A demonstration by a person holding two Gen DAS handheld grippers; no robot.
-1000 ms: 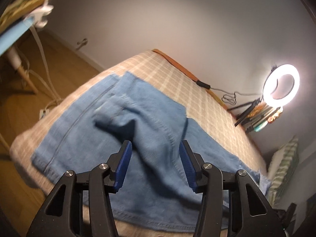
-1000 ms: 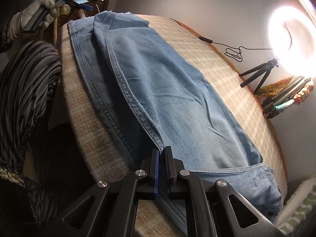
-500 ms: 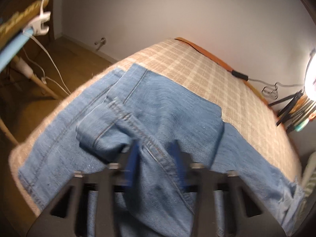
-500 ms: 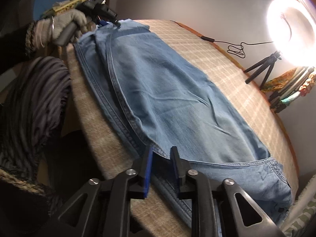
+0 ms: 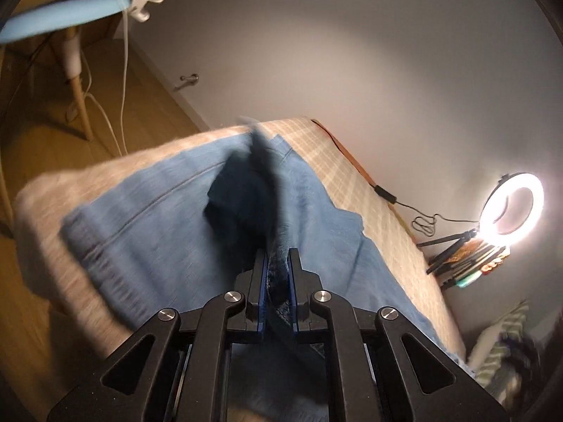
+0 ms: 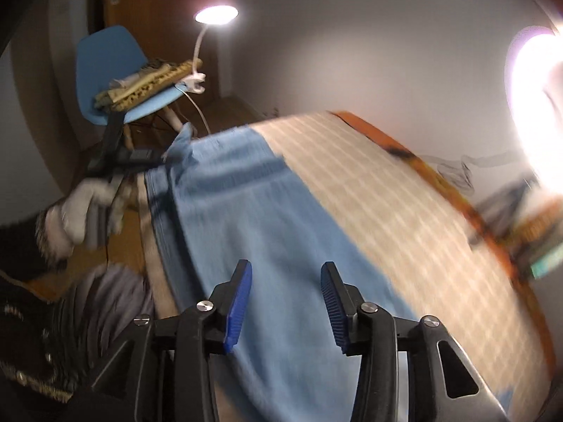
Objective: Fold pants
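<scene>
The jeans [image 5: 147, 225] lay lengthwise on the checked mattress [image 6: 404, 211], folded leg over leg. The left gripper [image 5: 276, 274] pinched their waistband end; the right gripper [image 6: 286, 302], jaws just spreading, held nothing. Crosswise folds remained.

Support: bed [image 5: 355, 190] with a beige checked cover; an orange edge runs along its far side beside the wall. 1 item lies directly on it: light blue denim pants [image 5: 147, 225], spread lengthwise over the near half of the cover and reaching the end of the bed nearest the blue chair. In the right wrist view the pants [image 6: 281, 232] leave the far checked strip of the bed [image 6: 404, 218] bare. 1 fold of denim stands raised off the cover.
</scene>
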